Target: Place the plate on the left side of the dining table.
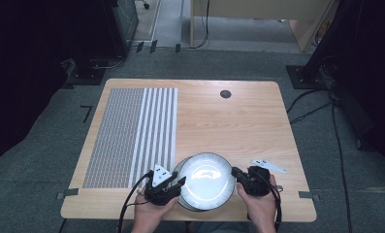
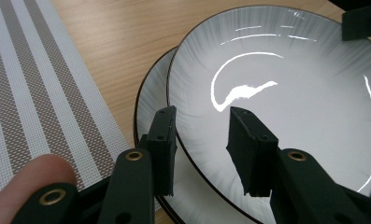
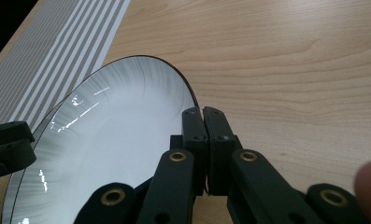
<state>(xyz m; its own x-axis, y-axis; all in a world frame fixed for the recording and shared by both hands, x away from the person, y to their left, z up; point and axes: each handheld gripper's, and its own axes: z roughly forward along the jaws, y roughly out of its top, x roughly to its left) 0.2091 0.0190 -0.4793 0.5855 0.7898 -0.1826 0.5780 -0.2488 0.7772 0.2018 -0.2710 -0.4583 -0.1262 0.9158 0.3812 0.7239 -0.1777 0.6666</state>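
Two plates sit stacked near the front edge of the wooden table (image 1: pixel 238 121), a little right of its middle. The upper plate (image 1: pixel 207 177) is white with a grey streaked rim and a thin dark edge; it lies slightly off-centre on the lower plate (image 2: pixel 153 100), whose rim peeks out on the side toward the placemat. That striped placemat (image 1: pixel 132 136) covers the left part of the table, running from the back edge almost to the front.

The left gripper (image 1: pixel 176 183) is at the plates' left rim. Its jaws stand apart, a moderate gap between them, and the rim of the upper plate passes between them; I cannot tell whether either jaw touches it. The right gripper (image 1: pixel 236 172) is at the plate's right rim, its jaws pressed together with no gap, their tips just at the plate's edge. Whether any of the rim is pinched there is hidden. A grey three-cornered plate (image 1: pixel 268 166) lies flat on the table just beyond the right hand.
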